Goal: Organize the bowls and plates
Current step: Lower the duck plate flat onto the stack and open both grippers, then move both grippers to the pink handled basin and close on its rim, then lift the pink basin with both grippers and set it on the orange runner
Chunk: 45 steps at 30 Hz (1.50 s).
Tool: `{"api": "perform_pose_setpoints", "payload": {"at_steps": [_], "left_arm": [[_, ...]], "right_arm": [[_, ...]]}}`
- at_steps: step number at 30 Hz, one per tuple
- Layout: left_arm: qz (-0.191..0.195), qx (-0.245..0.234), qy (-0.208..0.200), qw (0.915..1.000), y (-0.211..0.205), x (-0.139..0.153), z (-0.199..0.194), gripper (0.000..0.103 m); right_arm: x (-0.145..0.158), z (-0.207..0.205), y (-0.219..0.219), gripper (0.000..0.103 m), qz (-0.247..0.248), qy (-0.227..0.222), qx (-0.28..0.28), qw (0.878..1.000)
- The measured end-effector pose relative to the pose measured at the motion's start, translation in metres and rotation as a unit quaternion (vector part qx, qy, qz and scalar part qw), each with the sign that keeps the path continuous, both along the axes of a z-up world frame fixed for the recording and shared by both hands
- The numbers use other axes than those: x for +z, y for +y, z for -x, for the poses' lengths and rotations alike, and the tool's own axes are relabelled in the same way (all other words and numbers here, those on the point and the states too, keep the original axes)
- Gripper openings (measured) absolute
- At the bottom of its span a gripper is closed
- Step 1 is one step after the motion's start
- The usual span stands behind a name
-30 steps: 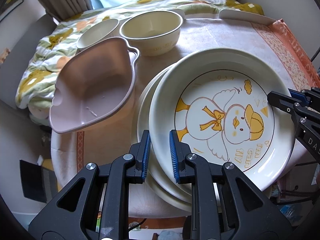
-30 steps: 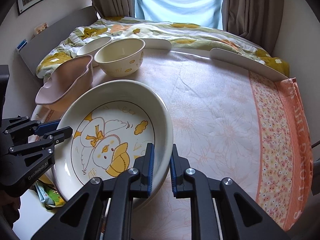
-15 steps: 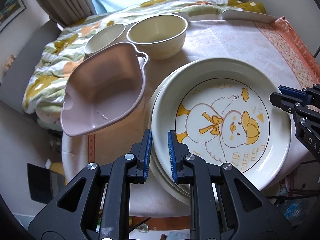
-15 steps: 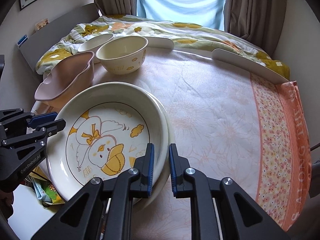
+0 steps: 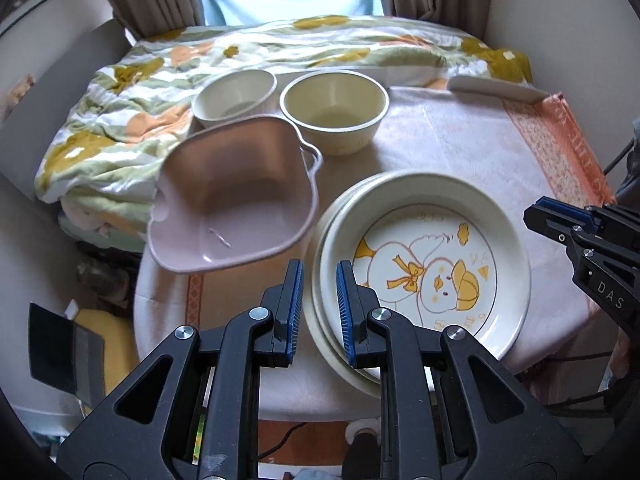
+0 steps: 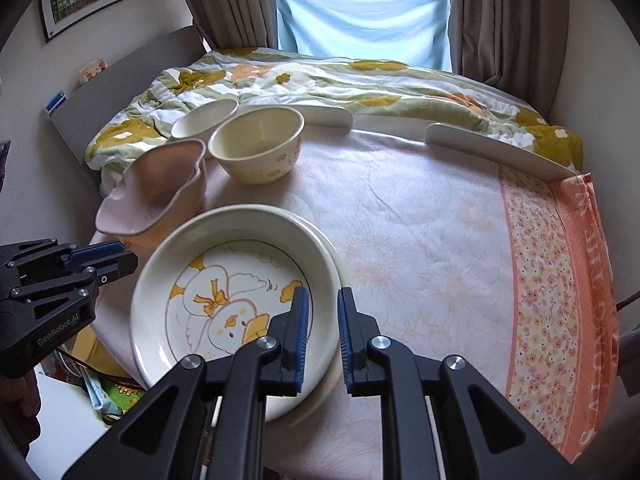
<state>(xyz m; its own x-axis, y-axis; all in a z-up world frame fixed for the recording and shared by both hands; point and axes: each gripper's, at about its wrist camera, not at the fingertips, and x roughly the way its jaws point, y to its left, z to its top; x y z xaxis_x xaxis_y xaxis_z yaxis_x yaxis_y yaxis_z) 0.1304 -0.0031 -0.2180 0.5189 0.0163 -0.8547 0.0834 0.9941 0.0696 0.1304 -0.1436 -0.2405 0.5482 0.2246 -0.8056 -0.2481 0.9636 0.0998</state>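
A cream plate with a duck drawing [image 5: 432,276] [image 6: 224,288] lies flat on top of a stack of plain cream plates [image 5: 324,240] [image 6: 320,228] at the table's near left edge. My left gripper [image 5: 319,312] [image 6: 120,256] hovers over the stack's left rim. Its jaws are opening and the pads press on nothing. Above the duck plate's right rim, my right gripper [image 6: 323,336] [image 5: 536,216] is shut and holds nothing. A pink scalloped bowl [image 5: 236,196] [image 6: 160,188], a cream bowl [image 5: 334,112] [image 6: 256,144] and a smaller white bowl [image 5: 234,96] [image 6: 204,118] stand behind.
The round table [image 6: 420,240] has a pale floral cloth with an orange border [image 6: 560,280] on the right. White curved guards [image 6: 492,148] line its far edge. A bed with a flowered blanket [image 6: 360,80] lies beyond. Clutter sits on the floor at lower left.
The duck plate, held tilted by both grippers a second ago, now lies flat on the stack. Both grippers have risen off its rim, and the left jaws have widened a little.
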Motion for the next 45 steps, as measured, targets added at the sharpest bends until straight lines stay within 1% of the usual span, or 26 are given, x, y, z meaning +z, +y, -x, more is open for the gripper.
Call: {"api": "perform_pose_setpoints", "payload": {"at_steps": [1, 3, 5, 6, 7, 9, 12, 15, 17, 19, 20, 21, 23, 24, 27, 29, 31, 33, 35, 37, 38, 39, 40, 41, 44, 45], "left_arm": [[0.000, 0.010, -0.008, 0.9999, 0.004, 0.010, 0.001, 0.030], [0.001, 0.030, -0.030, 0.9991, 0.014, 0.029, 0.005, 0.101], [0.008, 0.049, -0.072, 0.9961, 0.028, 0.048, 0.012, 0.103], [0.012, 0.055, -0.077, 0.9955, 0.036, 0.053, 0.012, 0.103], [0.018, 0.061, -0.073, 0.9953, 0.044, 0.056, 0.011, 0.103], [0.039, 0.080, -0.071, 0.9935, 0.067, 0.059, 0.011, 0.103], [0.088, 0.103, -0.064, 0.9888, 0.108, 0.057, 0.011, 0.103], [0.138, 0.112, -0.041, 0.9832, 0.142, 0.045, 0.004, 0.102], [0.173, 0.110, -0.020, 0.9785, 0.160, 0.031, -0.005, 0.101], [0.202, 0.106, 0.009, 0.9737, 0.173, 0.013, -0.017, 0.093], [0.215, 0.102, 0.023, 0.9709, 0.178, 0.004, -0.023, 0.083], [0.228, 0.097, 0.038, 0.9681, 0.182, -0.006, -0.029, 0.078], [0.243, 0.086, 0.061, 0.9643, 0.188, -0.023, -0.043, 0.076], [0.248, 0.081, 0.070, 0.9629, 0.188, -0.031, -0.048, 0.072], [0.257, 0.065, 0.099, 0.9591, 0.190, -0.052, -0.064, 0.064], [0.261, 0.060, 0.107, 0.9575, 0.193, -0.061, -0.074, 0.063], [0.262, 0.054, 0.112, 0.9569, 0.195, -0.068, -0.082, 0.062], [0.262, 0.043, 0.119, 0.9569, 0.195, -0.072, -0.089, 0.051], [0.265, 0.035, 0.125, 0.9555, 0.197, -0.078, -0.097, 0.049], [0.267, 0.028, 0.127, 0.9548, 0.197, -0.080, -0.103, 0.044], [0.263, 0.025, 0.129, 0.9559, 0.196, -0.082, -0.105, 0.036], [0.257, 0.023, 0.132, 0.9570, 0.195, -0.083, -0.107, 0.028], [0.253, 0.021, 0.135, 0.9578, 0.193, -0.085, -0.108, 0.024], [0.250, 0.021, 0.136, 0.9584, 0.193, -0.086, -0.109, 0.018], [0.235, 0.027, 0.127, 0.9632, 0.194, -0.085, -0.108, 0.014], [0.234, 0.026, 0.125, 0.9639, 0.194, -0.085, -0.108, 0.011]], "right_arm": [[0.007, -0.001, -0.001, 0.013, -0.006, -0.004, 0.003, 1.000], [0.022, -0.004, -0.004, 0.015, -0.021, -0.009, 0.010, 1.000], [0.036, -0.007, -0.005, 0.050, -0.040, -0.014, 0.019, 0.999], [0.042, -0.011, -0.005, 0.097, -0.050, -0.018, 0.026, 0.998], [0.048, -0.013, -0.005, 0.103, -0.062, -0.024, 0.034, 0.997], [0.058, -0.018, -0.002, 0.103, -0.074, -0.034, 0.046, 0.996], [0.065, -0.030, 0.015, 0.103, -0.052, -0.015, 0.063, 0.997], [0.070, -0.039, 0.038, 0.103, -0.043, -0.018, 0.051, 0.998], [0.061, -0.053, 0.057, 0.103, -0.042, 0.004, 0.059, 0.997], [0.048, -0.065, 0.077, 0.103, -0.050, 0.029, 0.065, 0.996], [0.041, -0.071, 0.086, 0.103, -0.052, 0.042, 0.064, 0.996], [0.034, -0.077, 0.095, 0.103, -0.054, 0.052, 0.063, 0.995], [0.019, -0.087, 0.108, 0.102, -0.054, 0.071, 0.058, 0.994], [0.012, -0.091, 0.113, 0.100, -0.054, 0.080, 0.056, 0.994], [-0.009, -0.103, 0.131, 0.085, -0.050, 0.110, 0.051, 0.991], [-0.021, -0.108, 0.137, 0.080, -0.046, 0.125, 0.047, 0.990], [-0.028, -0.113, 0.142, 0.072, -0.046, 0.134, 0.042, 0.989], [-0.034, -0.116, 0.144, 0.066, -0.047, 0.141, 0.038, 0.988], [-0.040, -0.121, 0.147, 0.061, -0.048, 0.148, 0.036, 0.987], [-0.044, -0.124, 0.146, 0.058, -0.054, 0.153, 0.031, 0.986], [-0.046, -0.126, 0.145, 0.056, -0.056, 0.155, 0.028, 0.986], [-0.048, -0.127, 0.145, 0.049, -0.059, 0.157, 0.027, 0.985], [-0.050, -0.128, 0.144, 0.041, -0.062, 0.160, 0.027, 0.985], [-0.051, -0.128, 0.144, 0.035, -0.064, 0.161, 0.029, 0.984], [-0.053, -0.127, 0.147, 0.022, -0.063, 0.167, 0.031, 0.984], [-0.054, -0.126, 0.148, 0.016, -0.065, 0.169, 0.032, 0.983]]}}
